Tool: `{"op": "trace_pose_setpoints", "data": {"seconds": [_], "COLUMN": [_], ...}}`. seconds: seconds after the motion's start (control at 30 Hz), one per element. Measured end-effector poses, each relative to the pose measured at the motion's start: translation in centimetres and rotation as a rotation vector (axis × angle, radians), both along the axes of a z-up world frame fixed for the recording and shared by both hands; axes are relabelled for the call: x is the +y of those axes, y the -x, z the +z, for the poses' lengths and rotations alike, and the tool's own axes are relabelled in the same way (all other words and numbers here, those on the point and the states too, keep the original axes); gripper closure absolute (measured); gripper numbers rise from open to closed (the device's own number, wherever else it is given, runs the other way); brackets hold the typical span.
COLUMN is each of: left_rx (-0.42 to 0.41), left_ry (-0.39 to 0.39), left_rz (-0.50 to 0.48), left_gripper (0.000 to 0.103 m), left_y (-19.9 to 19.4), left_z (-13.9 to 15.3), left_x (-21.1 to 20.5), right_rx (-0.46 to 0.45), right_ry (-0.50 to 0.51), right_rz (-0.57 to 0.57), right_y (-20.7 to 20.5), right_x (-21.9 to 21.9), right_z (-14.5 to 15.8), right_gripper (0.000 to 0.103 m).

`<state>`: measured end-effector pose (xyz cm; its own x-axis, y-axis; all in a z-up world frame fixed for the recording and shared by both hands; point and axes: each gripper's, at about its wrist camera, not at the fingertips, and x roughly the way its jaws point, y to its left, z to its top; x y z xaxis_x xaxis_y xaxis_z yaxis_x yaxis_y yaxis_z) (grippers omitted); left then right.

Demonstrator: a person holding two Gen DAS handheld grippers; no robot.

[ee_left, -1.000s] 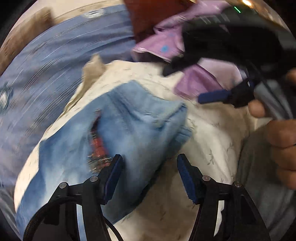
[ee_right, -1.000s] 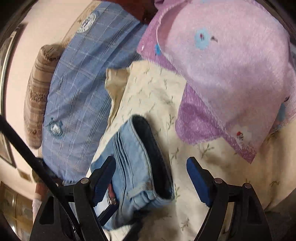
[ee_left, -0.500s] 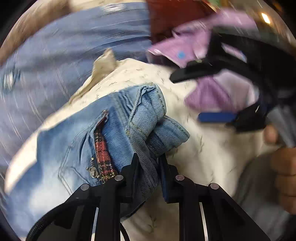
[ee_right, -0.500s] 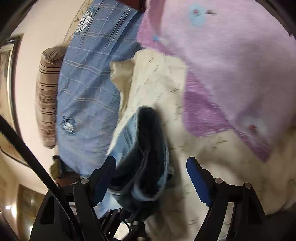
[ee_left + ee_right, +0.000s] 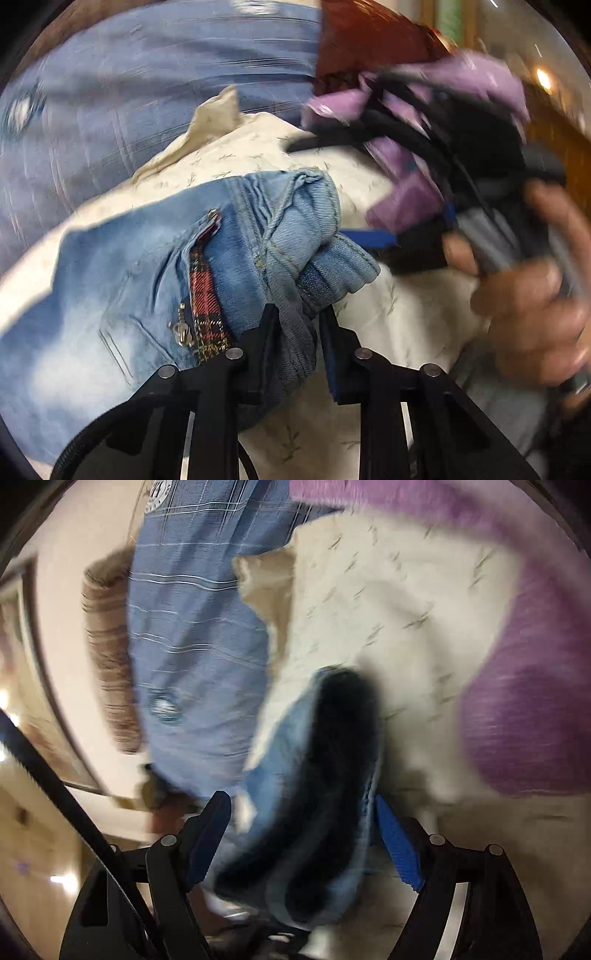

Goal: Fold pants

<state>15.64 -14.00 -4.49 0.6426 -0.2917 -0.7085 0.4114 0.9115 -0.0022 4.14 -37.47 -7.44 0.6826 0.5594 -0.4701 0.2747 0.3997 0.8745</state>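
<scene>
Light blue denim pants (image 5: 129,266) with a red plaid pocket lining lie on a cream sheet. My left gripper (image 5: 295,321) pinches a bunched fold of the denim at the pants' right edge. Its jaws are opening slightly with the cloth still pressed between the pads. In the right wrist view, blurred by motion, my right gripper (image 5: 299,812) stands wide open. A dark-lined opening of the pants (image 5: 295,775) lies between its fingers without being pressed. The left wrist view shows a hand (image 5: 528,295) holding that right gripper, with one of its blue fingers (image 5: 369,238) close to the denim.
The cream leaf-print sheet (image 5: 406,314) covers the middle. A blue plaid cloth (image 5: 147,74) lies to the left and behind it. A purple garment (image 5: 535,720) is to the right, and a dark red cloth (image 5: 369,37) is at the back. A striped pillow (image 5: 107,646) sits far left.
My left gripper went from wide open to pinching a bunched fold of denim. The right gripper swung down and closer, so the pants now fill the gap between its fingers.
</scene>
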Motion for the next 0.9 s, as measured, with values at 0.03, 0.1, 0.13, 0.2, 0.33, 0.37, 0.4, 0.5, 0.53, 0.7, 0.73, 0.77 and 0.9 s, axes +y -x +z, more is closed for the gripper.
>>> {"op": "trace_pose_setpoints", "data": {"seconds": [0.03,0.1,0.13,0.2,0.33,0.37,0.4,0.5,0.53,0.7,0.73,0.77,0.9], "left_rx": [-0.028,-0.056,-0.064,-0.088,-0.185,-0.212,-0.242,-0.244,-0.246,-0.197,-0.17,-0.158,-0.091], "left_ry": [-0.036,-0.063,-0.083,-0.169,-0.343,-0.366,-0.39,-0.38,-0.352,-0.187,-0.156,-0.134,-0.016], "left_rz": [-0.012,-0.03,-0.034,-0.06,-0.152,-0.173,-0.189,-0.209,-0.208,-0.158,-0.147,-0.138,-0.076], "left_gripper": [0.072,0.063,0.062,0.057,0.057,0.057,0.058,0.074,0.078,0.084,0.084,0.084,0.085], "left_y": [0.3,0.6,0.7,0.8,1.6,1.7,2.0,2.1,2.2,1.5,1.2,1.1,0.0], "left_z": [0.1,0.3,0.3,-0.4,-2.1,-2.4,-2.5,-2.6,-2.3,-0.8,-0.8,-0.8,-0.3], "left_x": [-0.5,-1.2,-1.6,-3.0,-5.6,-6.1,-6.4,-6.2,-5.8,-3.5,-3.2,-3.0,-1.9], "right_rx": [0.006,0.025,0.02,0.004,0.022,0.028,0.033,0.035,0.041,0.129,0.139,0.129,0.091], "right_ry": [-0.005,0.031,0.035,0.029,0.005,-0.006,-0.02,-0.027,-0.003,0.156,0.182,0.203,0.343], "right_rz": [0.0,0.008,0.006,0.03,0.055,0.047,0.045,0.034,0.038,0.076,0.085,0.084,0.084], "right_y": [-0.1,-0.2,-0.1,0.1,0.6,0.7,0.8,0.9,0.7,-0.3,-0.5,-0.4,-0.1], "right_x": [0.0,0.2,0.2,-0.1,-1.0,-1.3,-1.4,-1.6,-1.4,0.1,0.4,0.5,1.6], "right_z": [-0.1,0.0,0.3,0.6,0.0,-0.2,-0.5,-0.7,-0.6,-0.7,-0.7,-0.3,1.5], "right_gripper": [0.02,0.02,0.02,0.02,0.02,0.02,0.02,0.02,0.022,0.078,0.086,0.089,0.095]}}
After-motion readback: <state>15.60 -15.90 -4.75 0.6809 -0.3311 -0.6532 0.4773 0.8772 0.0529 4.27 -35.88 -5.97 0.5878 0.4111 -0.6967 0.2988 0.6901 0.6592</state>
